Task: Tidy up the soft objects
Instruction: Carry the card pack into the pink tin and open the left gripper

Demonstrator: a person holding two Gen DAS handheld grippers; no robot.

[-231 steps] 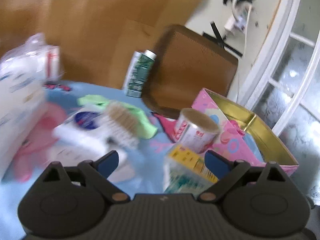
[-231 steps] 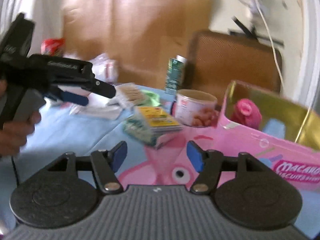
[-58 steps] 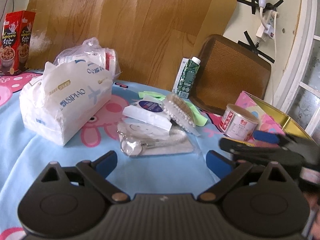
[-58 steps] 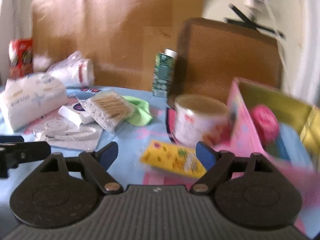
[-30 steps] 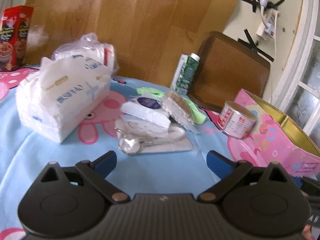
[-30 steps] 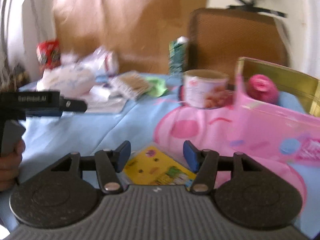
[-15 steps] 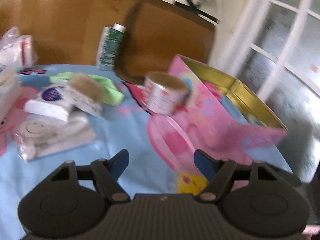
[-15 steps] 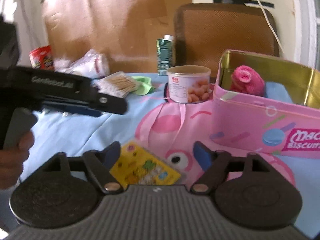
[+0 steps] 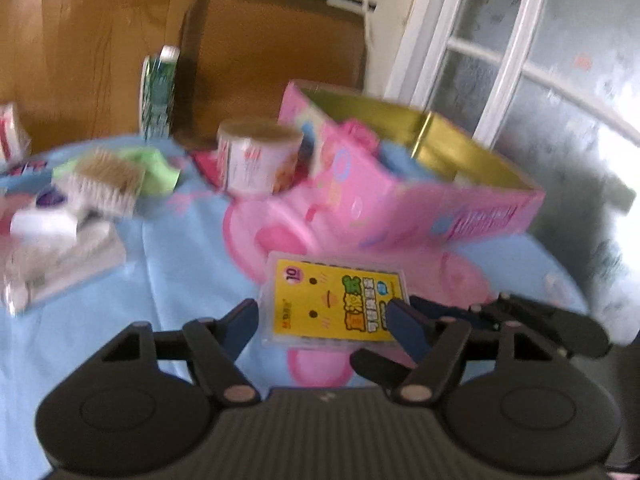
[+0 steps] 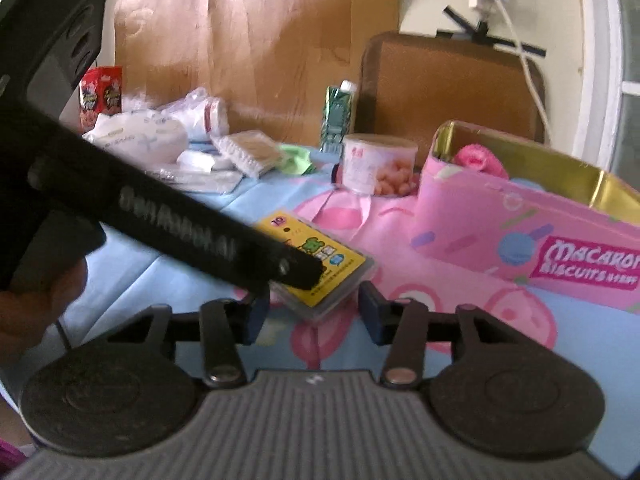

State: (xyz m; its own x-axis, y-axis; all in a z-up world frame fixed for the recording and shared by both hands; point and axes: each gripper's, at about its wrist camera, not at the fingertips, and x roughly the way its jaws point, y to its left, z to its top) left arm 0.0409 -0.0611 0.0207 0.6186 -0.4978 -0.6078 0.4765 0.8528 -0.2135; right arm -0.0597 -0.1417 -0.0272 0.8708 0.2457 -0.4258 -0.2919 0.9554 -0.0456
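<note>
Both tools are spread wide and grip nothing. The left tool [image 9: 320,320] frames the yellow tissue pack [image 9: 334,305], which lies flat on the table [image 9: 180,272] just before the pink tin [image 10: 520,236]; the right tool [image 10: 310,310] hovers beside it. The step looks like grasping this pack; next, lower, close on its edges, then lift it into the tin.

One yellow packet [image 10: 316,258], one pink tin [image 10: 532,236], one can [image 10: 378,168], one carton [image 10: 338,118], two grippers
</note>
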